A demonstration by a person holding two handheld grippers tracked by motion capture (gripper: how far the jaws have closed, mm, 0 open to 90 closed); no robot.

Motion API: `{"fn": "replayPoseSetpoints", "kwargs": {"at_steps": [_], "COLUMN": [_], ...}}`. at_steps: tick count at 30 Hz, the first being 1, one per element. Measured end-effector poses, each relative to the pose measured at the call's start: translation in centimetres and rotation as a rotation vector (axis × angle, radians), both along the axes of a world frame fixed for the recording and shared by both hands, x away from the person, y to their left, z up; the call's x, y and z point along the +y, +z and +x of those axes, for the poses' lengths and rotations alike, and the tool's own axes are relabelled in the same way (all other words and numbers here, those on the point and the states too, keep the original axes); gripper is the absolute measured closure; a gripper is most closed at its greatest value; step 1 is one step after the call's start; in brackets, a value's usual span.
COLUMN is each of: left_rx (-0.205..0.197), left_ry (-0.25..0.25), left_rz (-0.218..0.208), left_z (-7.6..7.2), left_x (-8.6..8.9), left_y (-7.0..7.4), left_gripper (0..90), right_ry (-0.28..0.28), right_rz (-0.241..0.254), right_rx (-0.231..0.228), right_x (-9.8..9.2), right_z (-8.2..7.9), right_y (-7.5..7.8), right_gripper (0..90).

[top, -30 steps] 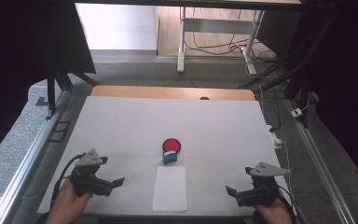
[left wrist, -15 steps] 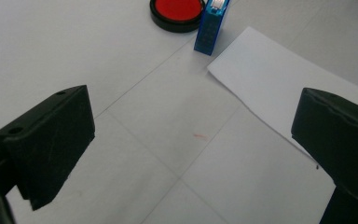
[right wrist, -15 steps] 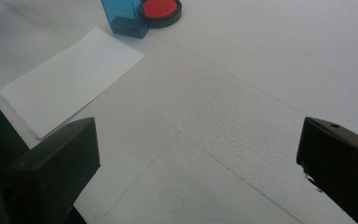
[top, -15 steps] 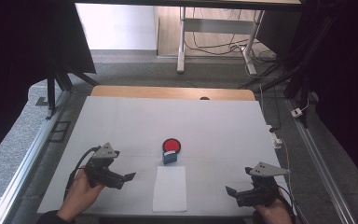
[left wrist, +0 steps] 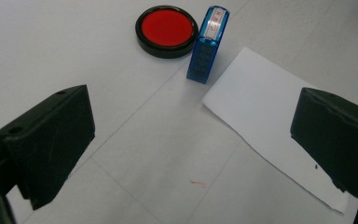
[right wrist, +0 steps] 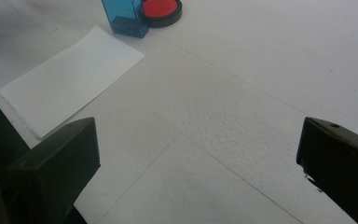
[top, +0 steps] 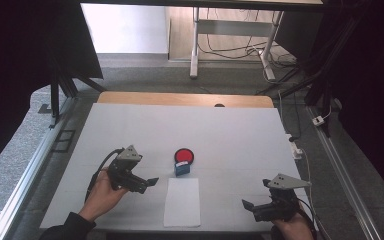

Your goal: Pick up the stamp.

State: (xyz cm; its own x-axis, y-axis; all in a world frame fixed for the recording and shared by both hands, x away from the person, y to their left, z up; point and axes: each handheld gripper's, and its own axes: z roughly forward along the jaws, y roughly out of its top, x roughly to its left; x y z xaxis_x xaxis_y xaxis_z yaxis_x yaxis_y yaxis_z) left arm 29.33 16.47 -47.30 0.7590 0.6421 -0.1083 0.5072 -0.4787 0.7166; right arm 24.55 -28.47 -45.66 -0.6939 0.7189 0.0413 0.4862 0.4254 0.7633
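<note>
A round red ink pad [top: 184,155] [left wrist: 167,30] [right wrist: 161,10] in a black rim sits mid-table. Touching its near side stands a blue translucent stamp [top: 182,168] [left wrist: 207,44] [right wrist: 123,17], upright. A white paper sheet [top: 182,202] [left wrist: 272,122] [right wrist: 70,80] lies just in front of them. My left gripper [top: 147,184] [left wrist: 193,154] is open, held left of the stamp and paper, its jaws pointing toward them with nothing between. My right gripper [top: 249,207] [right wrist: 200,172] is open near the front right of the table, apart from the paper.
The white table top [top: 130,130] ends in a wooden strip [top: 180,99] at the far edge. Metal rails [top: 25,185] run along both sides. A power strip and cables [top: 295,147] lie off the right edge.
My left gripper has moved forward and to the right, toward the stamp and paper. The right gripper has stayed where it was.
</note>
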Motion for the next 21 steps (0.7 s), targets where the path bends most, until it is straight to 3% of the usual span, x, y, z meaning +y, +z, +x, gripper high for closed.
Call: {"fn": "replayPoseSetpoints", "kwargs": {"at_steps": [21], "left_rx": [-0.005], "left_ry": [-0.128], "left_rz": [0.07], "left_z": [3.2], "left_x": [-4.5], "left_y": [-0.9], "left_gripper": [0.0], "right_ry": [-0.001], "right_rz": [0.002], "right_rx": [0.003], "right_x": [0.0], "right_z": [0.0], "right_y": [0.0], "right_gripper": [0.0]}}
